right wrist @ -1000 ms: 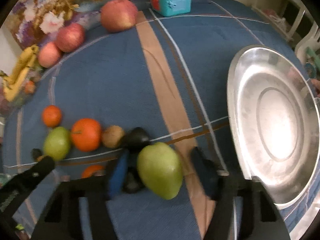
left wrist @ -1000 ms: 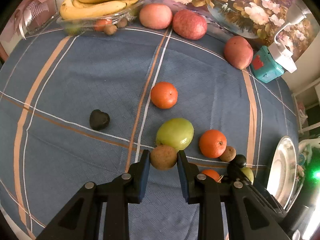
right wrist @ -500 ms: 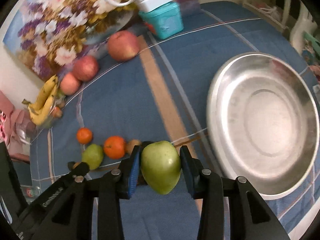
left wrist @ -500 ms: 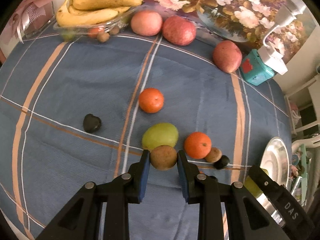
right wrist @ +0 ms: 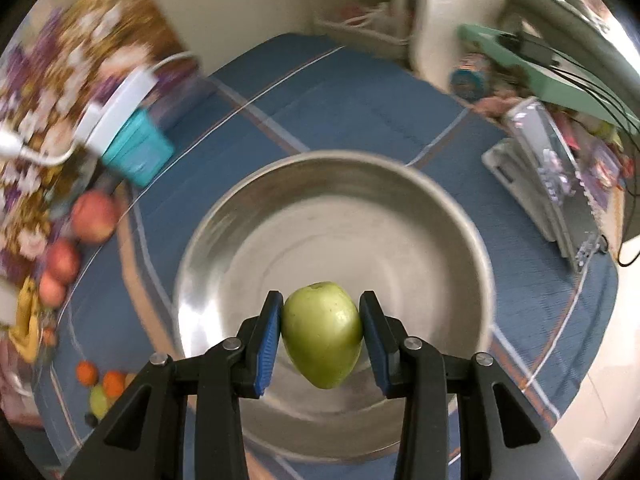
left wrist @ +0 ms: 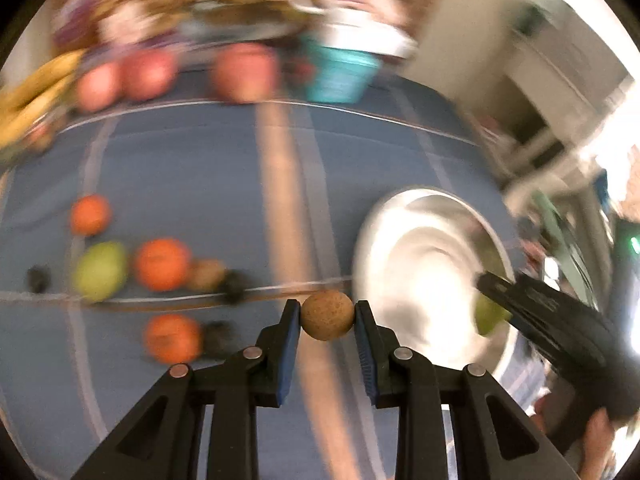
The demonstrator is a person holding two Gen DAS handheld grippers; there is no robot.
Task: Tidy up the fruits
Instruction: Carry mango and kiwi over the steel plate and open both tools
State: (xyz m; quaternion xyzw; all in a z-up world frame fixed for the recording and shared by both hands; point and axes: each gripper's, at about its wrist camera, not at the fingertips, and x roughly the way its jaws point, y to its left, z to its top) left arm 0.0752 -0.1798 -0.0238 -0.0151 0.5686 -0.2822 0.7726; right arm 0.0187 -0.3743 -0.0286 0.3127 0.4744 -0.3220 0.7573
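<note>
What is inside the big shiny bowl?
Nothing lies in the metal bowl that can be seen. The right gripper holds a green apple above it, and the apple and gripper cover part of the bowl's floor and near rim.

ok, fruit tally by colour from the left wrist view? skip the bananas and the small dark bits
Oranges: 3
Red apples: 3
Green fruits: 2
Brown fruits: 2
Total: 10
</note>
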